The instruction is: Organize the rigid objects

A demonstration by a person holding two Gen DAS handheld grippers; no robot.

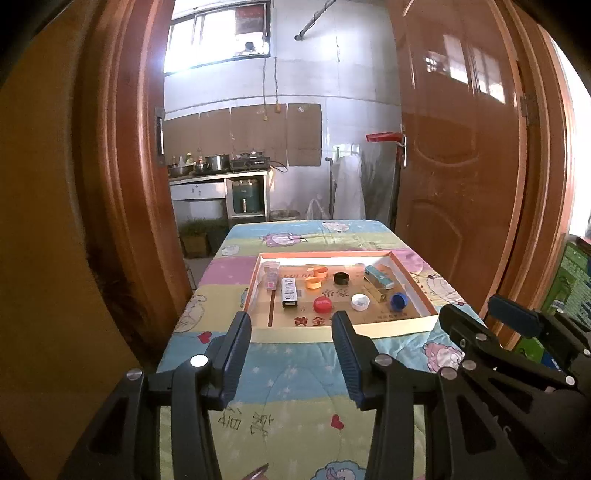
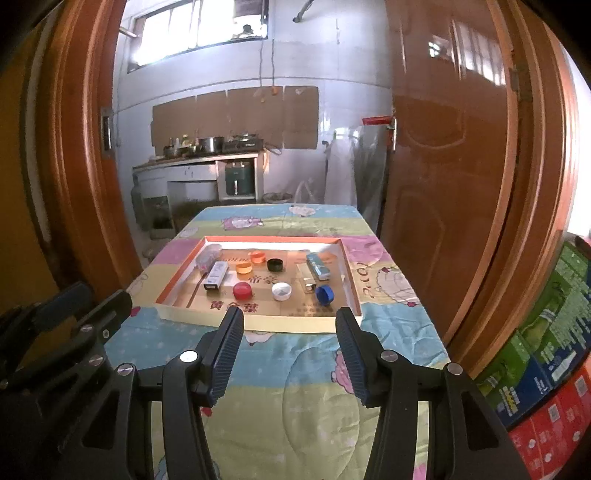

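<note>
cartoon-print quilt (image 1: 295,384) covering the table, brown wooden door (image 1: 461,147) open past its right edge, kitchen counter (image 1: 218,177) with pots beyond its far edge, cardboard panels (image 1: 243,133) on white wall, window (image 1: 218,33) above, stacked cartons (image 2: 546,354) at right

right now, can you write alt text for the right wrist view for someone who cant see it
A shallow orange-rimmed cardboard tray sits on a table under a pastel cartoon quilt, holding bottle caps in red, white, blue, black and orange, plus small boxes. The right gripper hovers short of the tray, jaws open and empty. A kitchen lies beyond the doorway.
</note>
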